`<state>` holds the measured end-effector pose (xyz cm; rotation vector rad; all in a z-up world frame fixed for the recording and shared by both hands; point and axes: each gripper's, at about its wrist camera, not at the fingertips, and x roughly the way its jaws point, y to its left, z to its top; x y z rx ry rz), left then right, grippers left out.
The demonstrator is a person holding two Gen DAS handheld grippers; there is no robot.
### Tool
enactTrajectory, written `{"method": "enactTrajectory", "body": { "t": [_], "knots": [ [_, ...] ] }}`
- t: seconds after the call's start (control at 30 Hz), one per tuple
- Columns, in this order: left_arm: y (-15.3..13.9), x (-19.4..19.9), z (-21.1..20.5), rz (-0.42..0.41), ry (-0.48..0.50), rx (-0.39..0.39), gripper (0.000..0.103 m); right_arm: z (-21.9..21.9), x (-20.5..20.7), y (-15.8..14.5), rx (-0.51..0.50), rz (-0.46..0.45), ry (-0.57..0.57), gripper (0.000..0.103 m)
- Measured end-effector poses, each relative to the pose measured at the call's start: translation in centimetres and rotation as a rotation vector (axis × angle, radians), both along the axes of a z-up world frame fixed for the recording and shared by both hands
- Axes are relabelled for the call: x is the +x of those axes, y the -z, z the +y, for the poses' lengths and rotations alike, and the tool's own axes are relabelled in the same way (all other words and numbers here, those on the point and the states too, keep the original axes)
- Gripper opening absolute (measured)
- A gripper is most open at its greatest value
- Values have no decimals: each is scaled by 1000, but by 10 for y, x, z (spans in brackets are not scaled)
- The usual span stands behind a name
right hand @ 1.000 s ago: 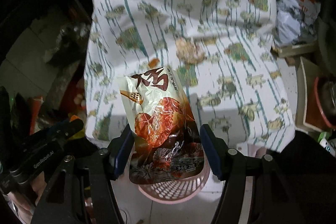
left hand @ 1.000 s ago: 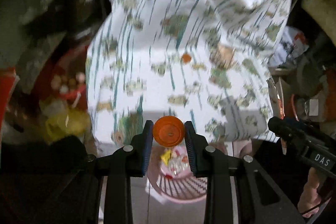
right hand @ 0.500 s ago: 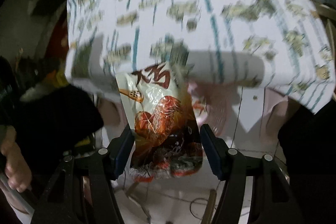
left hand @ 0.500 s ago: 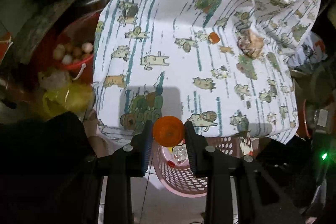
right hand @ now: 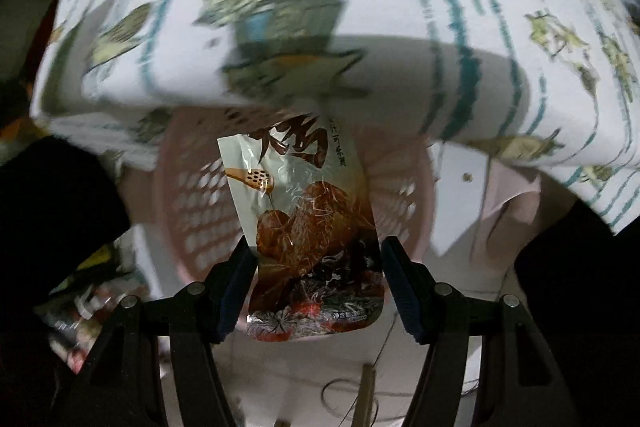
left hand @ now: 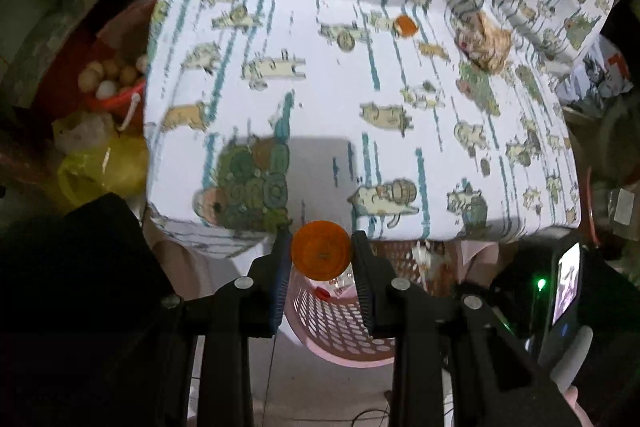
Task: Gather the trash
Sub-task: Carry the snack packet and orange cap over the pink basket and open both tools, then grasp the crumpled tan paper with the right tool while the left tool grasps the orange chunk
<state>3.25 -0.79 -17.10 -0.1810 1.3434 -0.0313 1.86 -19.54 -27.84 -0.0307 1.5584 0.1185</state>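
Observation:
My left gripper (left hand: pixel 321 255) is shut on an orange bottle cap (left hand: pixel 321 255), held over the near rim of a pink perforated basket (left hand: pixel 340 327) that stands on the floor under the table edge. My right gripper (right hand: pixel 318 267) is shut on a glossy snack wrapper (right hand: pixel 310 231) with red and brown print, held above the same pink basket (right hand: pixel 192 223). A second orange cap (left hand: pixel 405 25) and a crumpled brown wrapper (left hand: pixel 486 45) lie on the patterned tablecloth (left hand: pixel 340 87).
A red tub with round pale items (left hand: pixel 112 79) and a yellow plastic bag (left hand: pixel 104 167) sit left of the table. The other hand-held device with a lit screen (left hand: pixel 566 283) is at the right. Cables lie on the floor (right hand: pixel 352 399).
Both grippers have moved down and toward the table's near edge. The right one with the wrapper now hangs over the basket. The left one still holds the cap.

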Motion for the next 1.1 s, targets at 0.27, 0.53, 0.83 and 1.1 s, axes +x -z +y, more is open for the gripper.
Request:
{"method": "enactTrajectory", "body": {
  "t": [0.27, 0.53, 0.83, 1.1],
  "knots": [
    [26, -2, -5, 90, 15, -28, 29, -6, 6, 2, 13, -32, 42, 83],
    [14, -4, -12, 48, 27, -53, 74, -18, 8, 3, 8, -17, 73, 83],
    [-29, -9, -7, -72, 23, 30, 75, -10, -1, -47, -17, -166, 55, 83],
    [-84, -12, 14, -217, -22, 51, 75, -2, -8, -121, 4, -384, 2, 83]
  ]
}}
